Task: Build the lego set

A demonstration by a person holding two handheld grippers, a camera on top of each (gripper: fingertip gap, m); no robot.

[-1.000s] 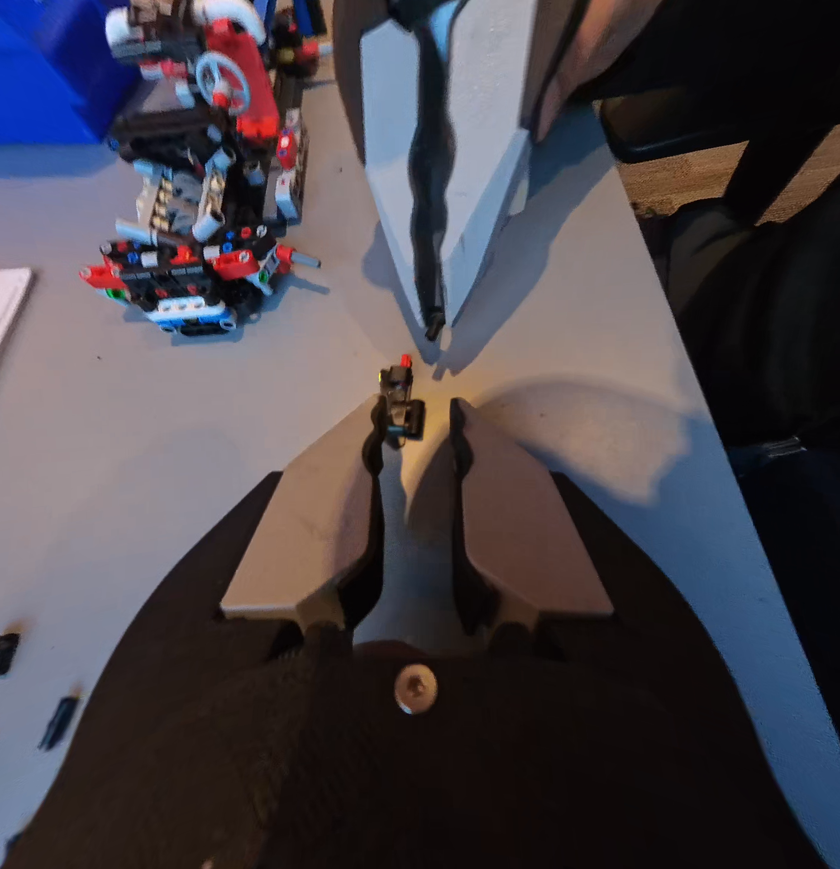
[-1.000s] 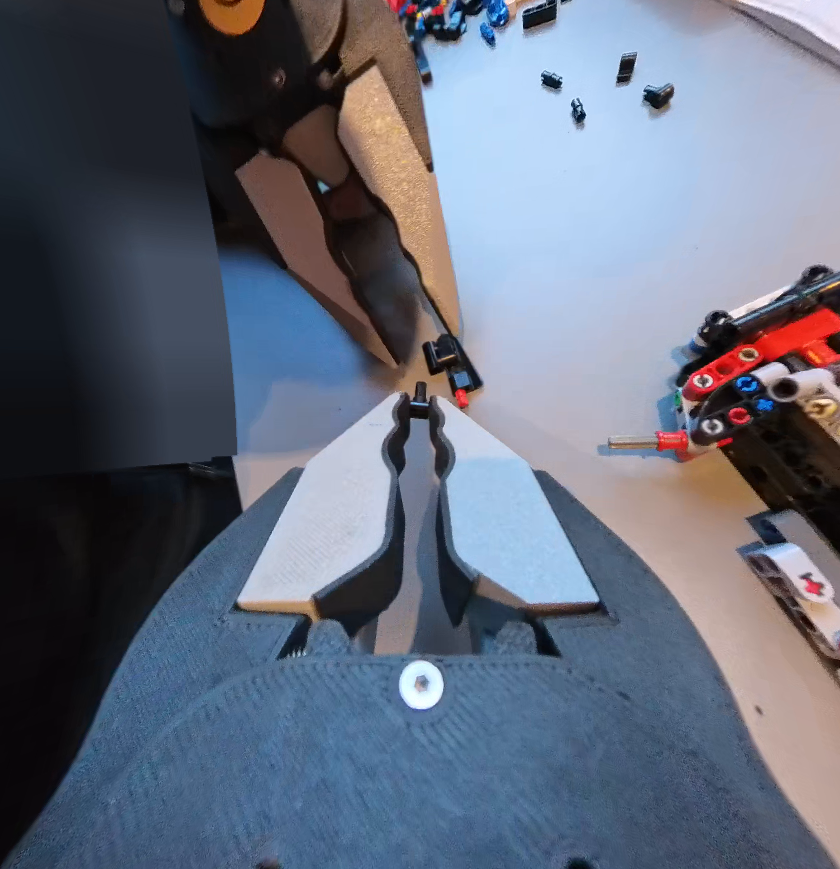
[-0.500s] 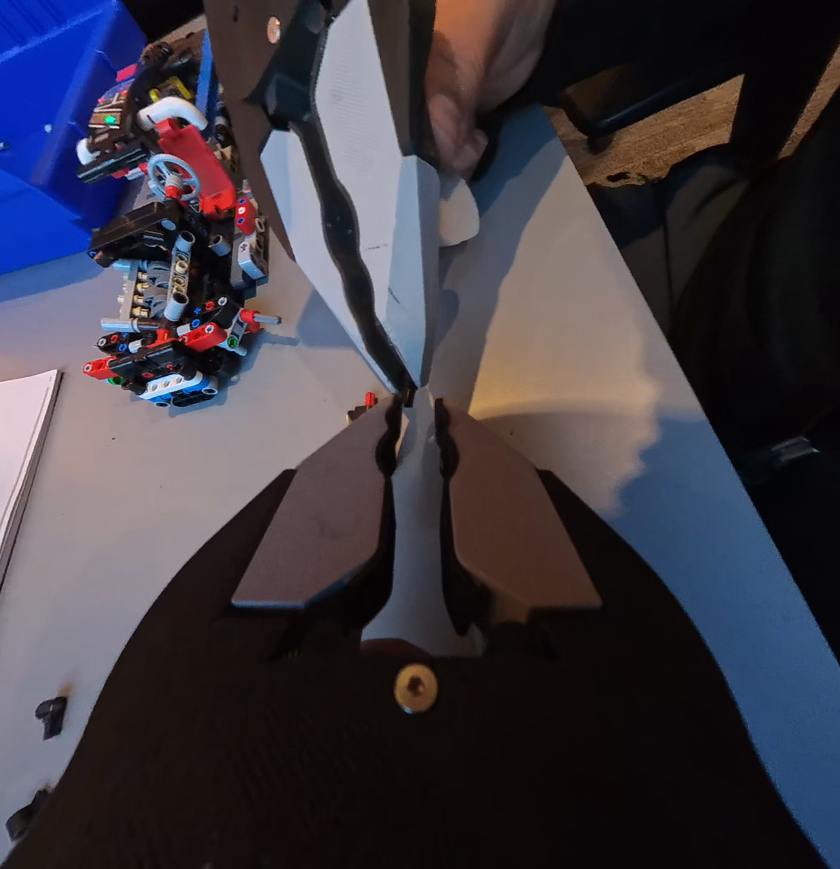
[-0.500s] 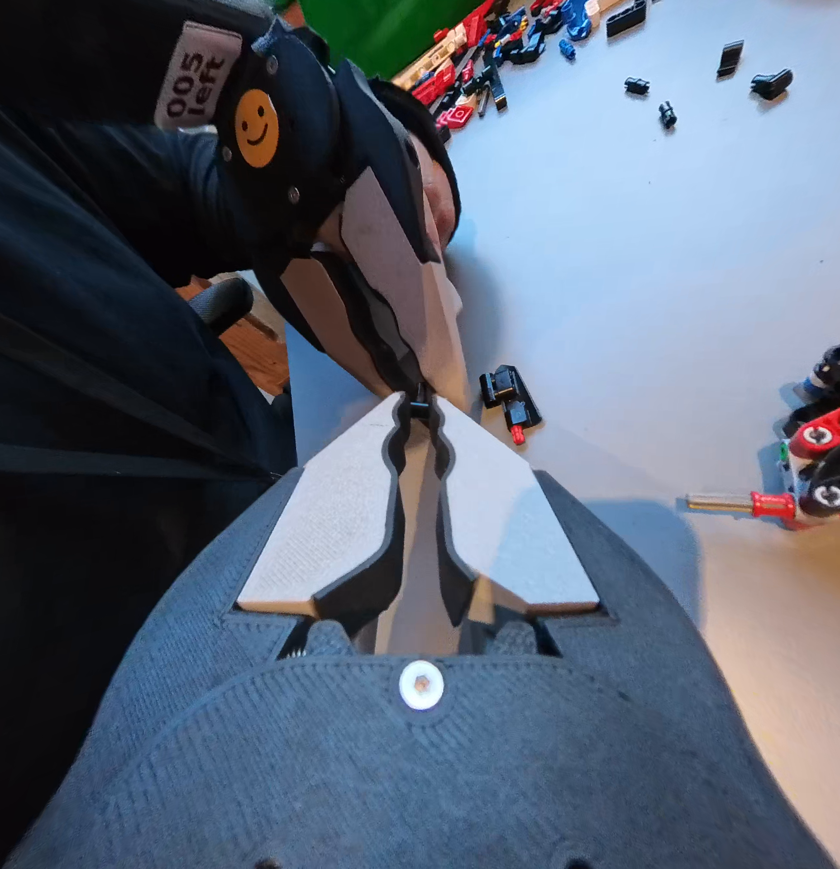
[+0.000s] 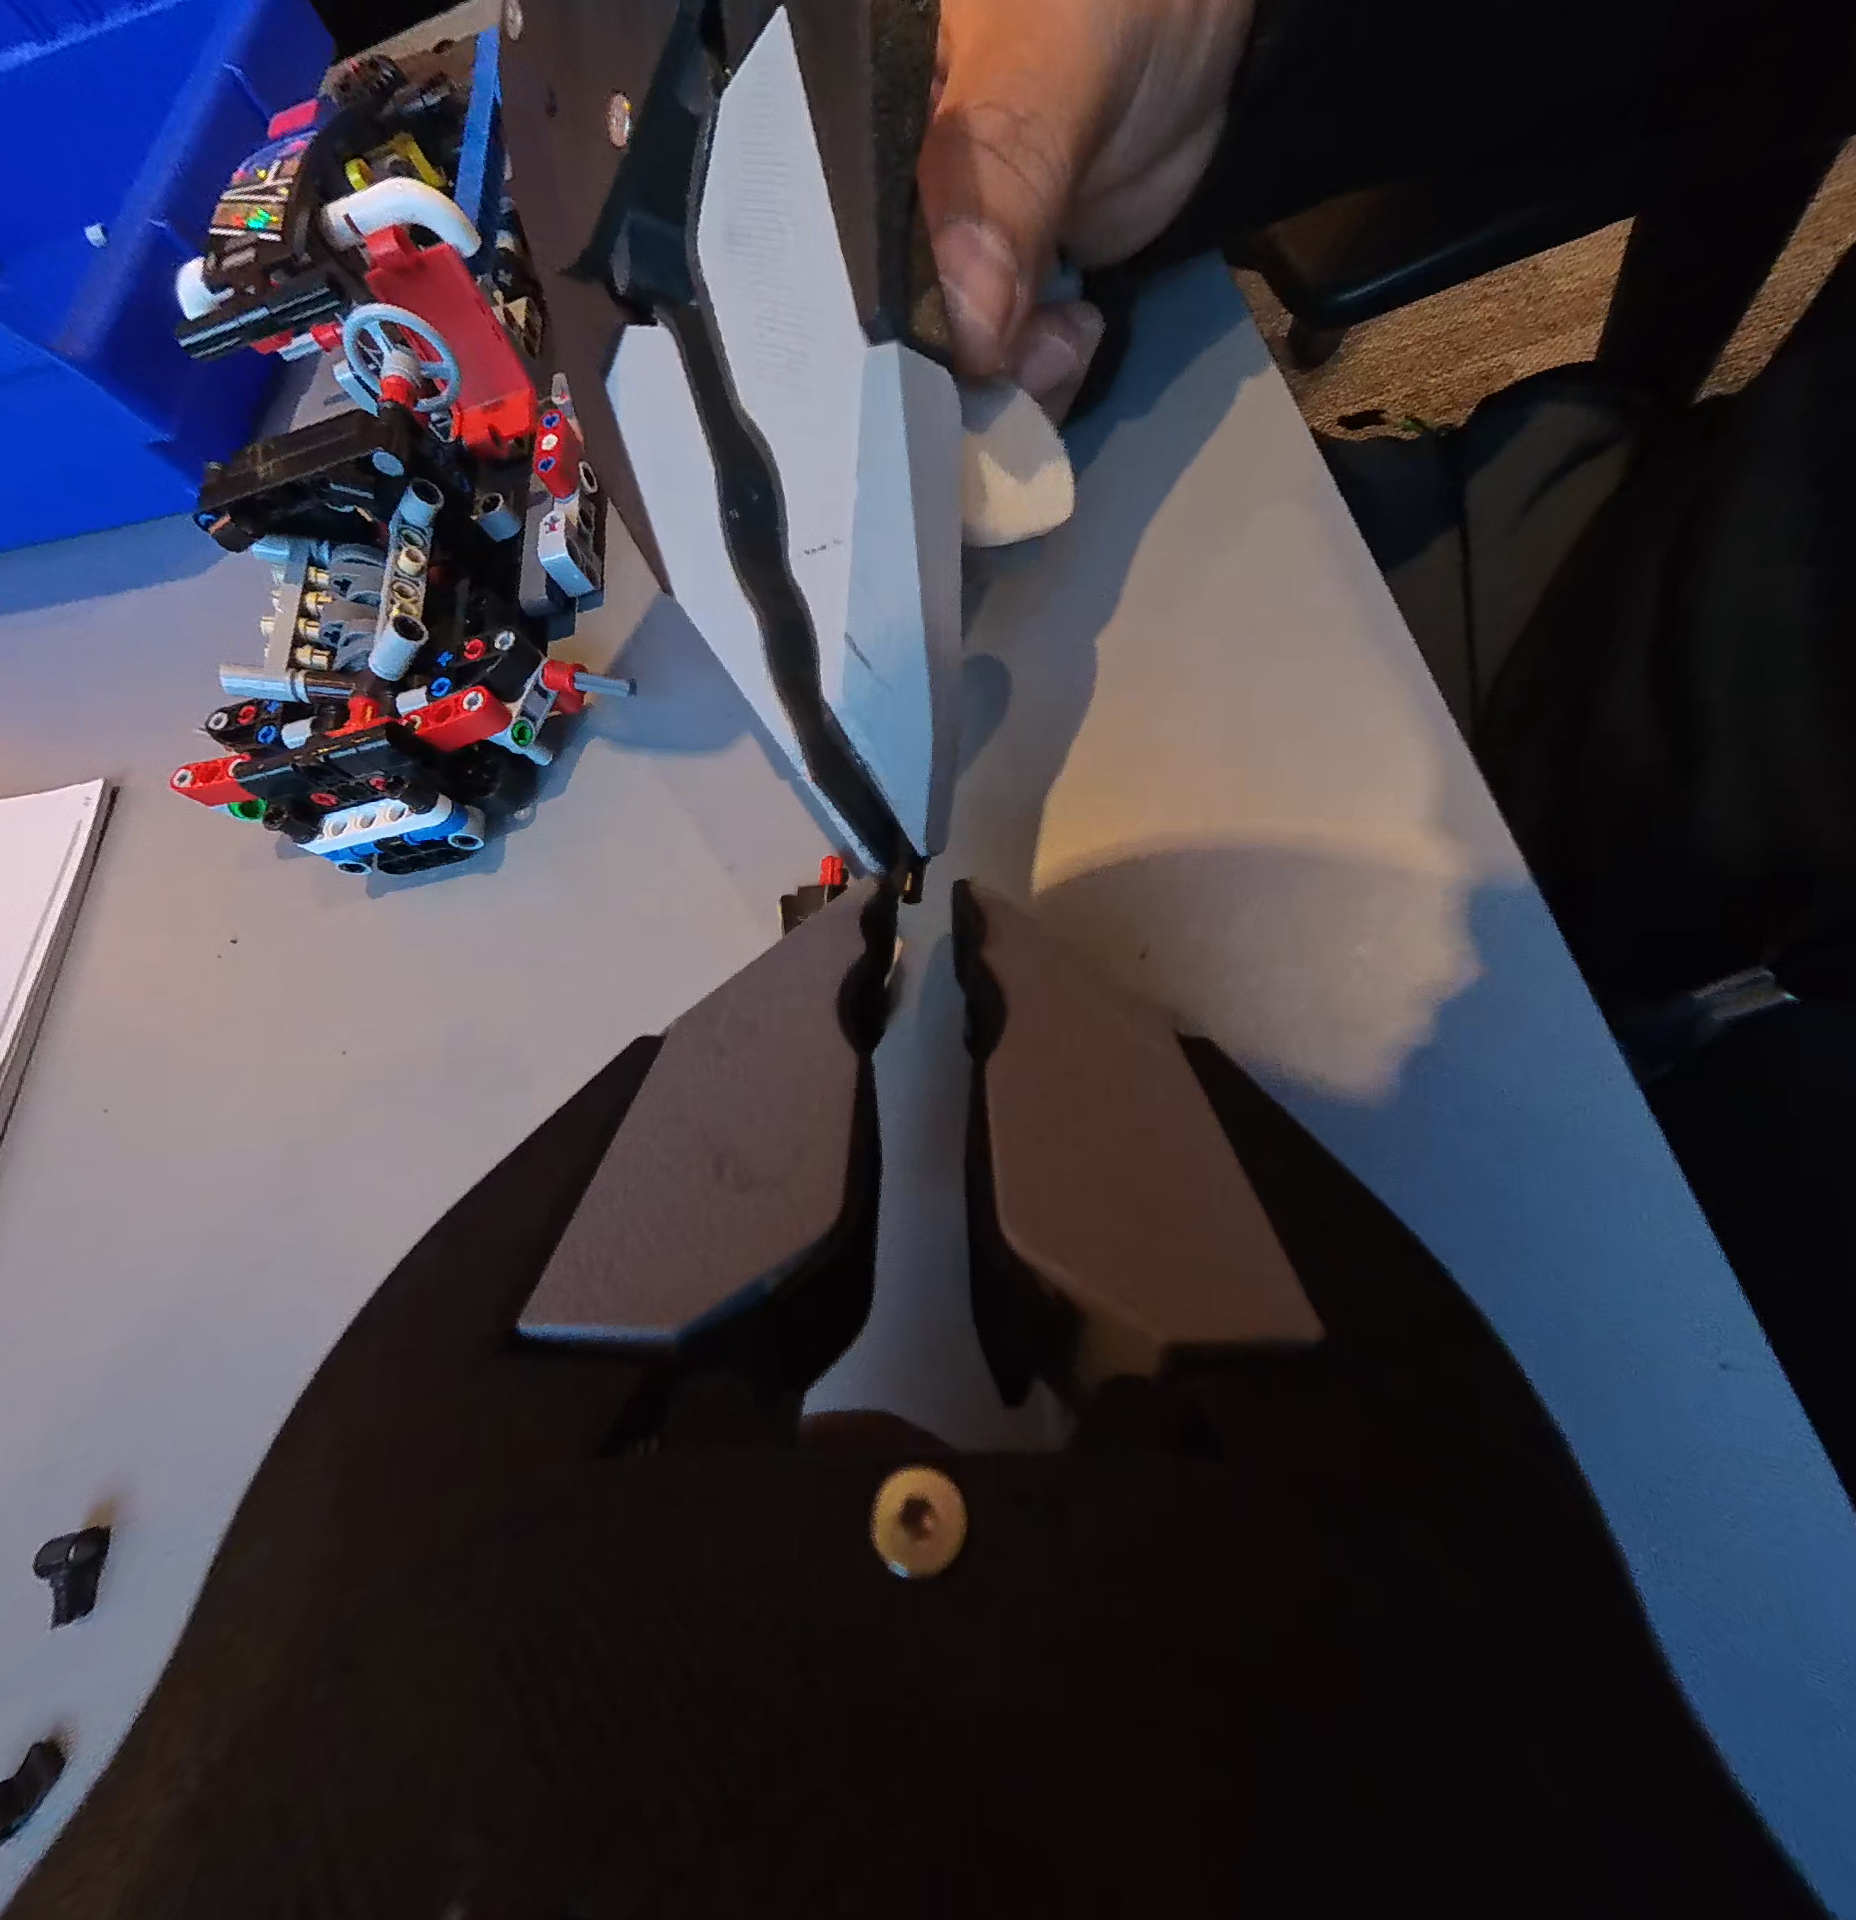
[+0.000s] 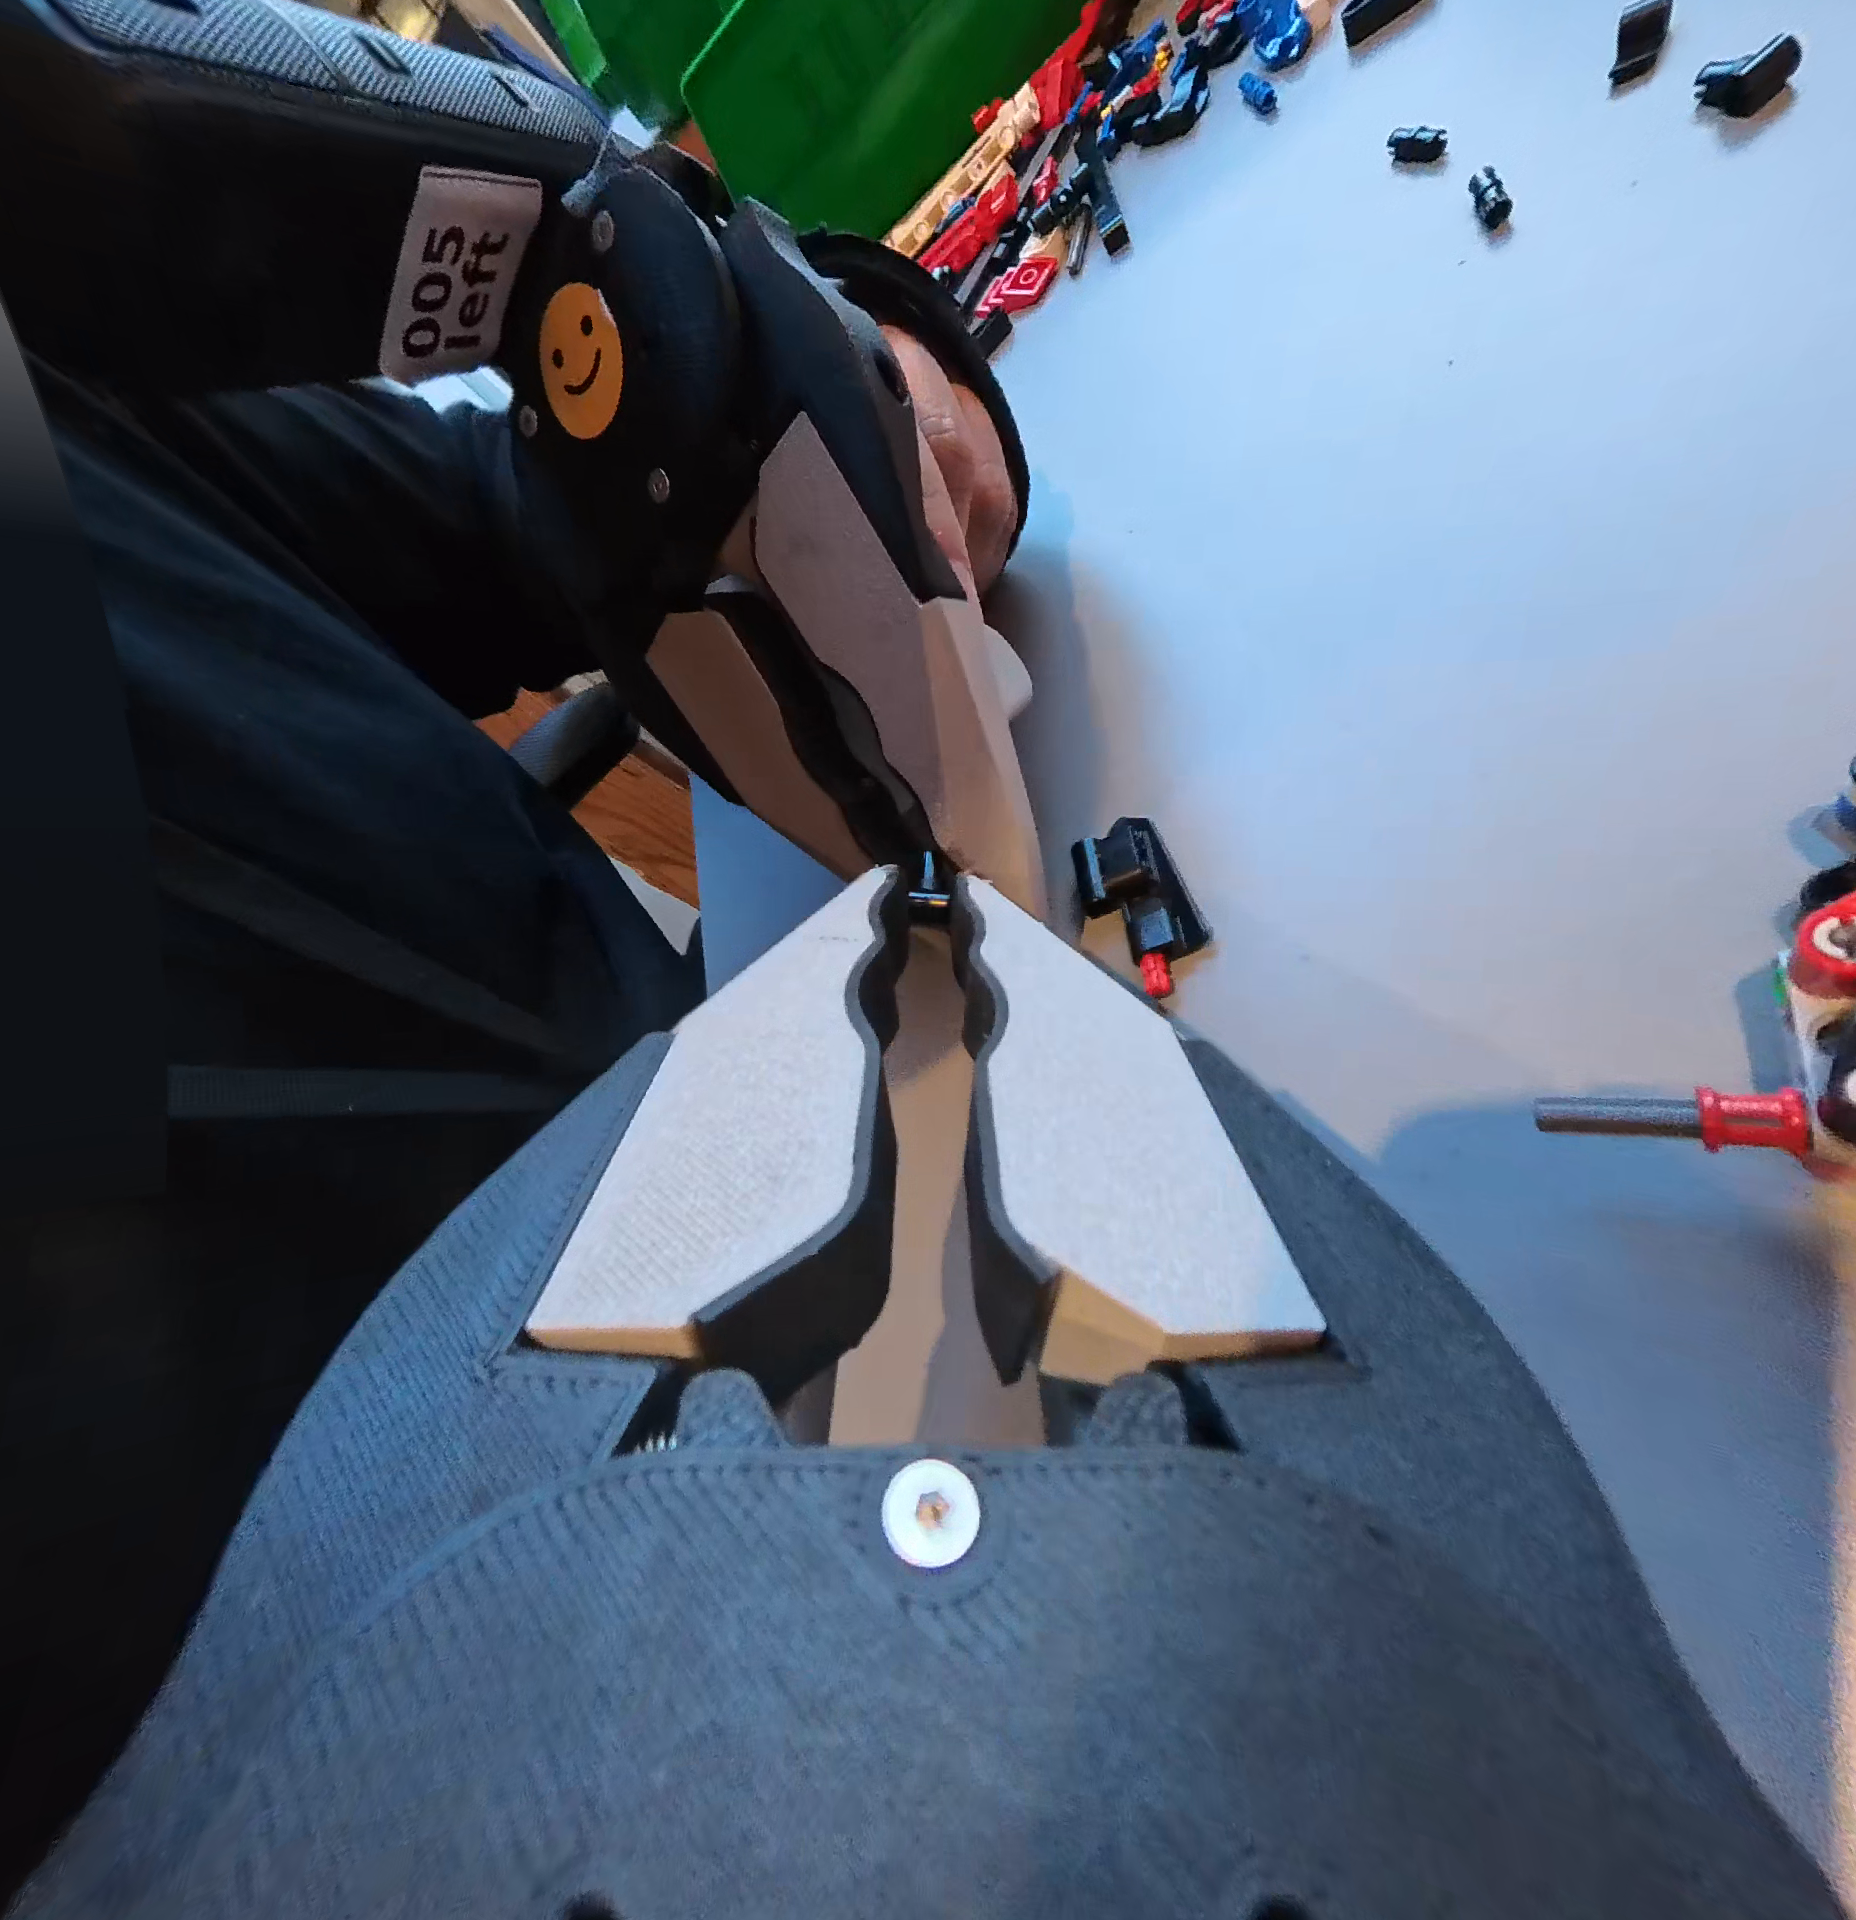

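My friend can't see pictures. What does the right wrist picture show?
The right gripper pinches a tiny black Lego pin tip to tip against the left gripper. A small black piece with a red end lies beside them on the grey table, with loose Lego parts farther off.

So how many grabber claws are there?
2. The left gripper and the right gripper meet tip to tip near the table's edge; the right one pinches a small black piece.

Grippers [image 5: 919, 896] tip-to-tip beside model [image 5: 384, 540]
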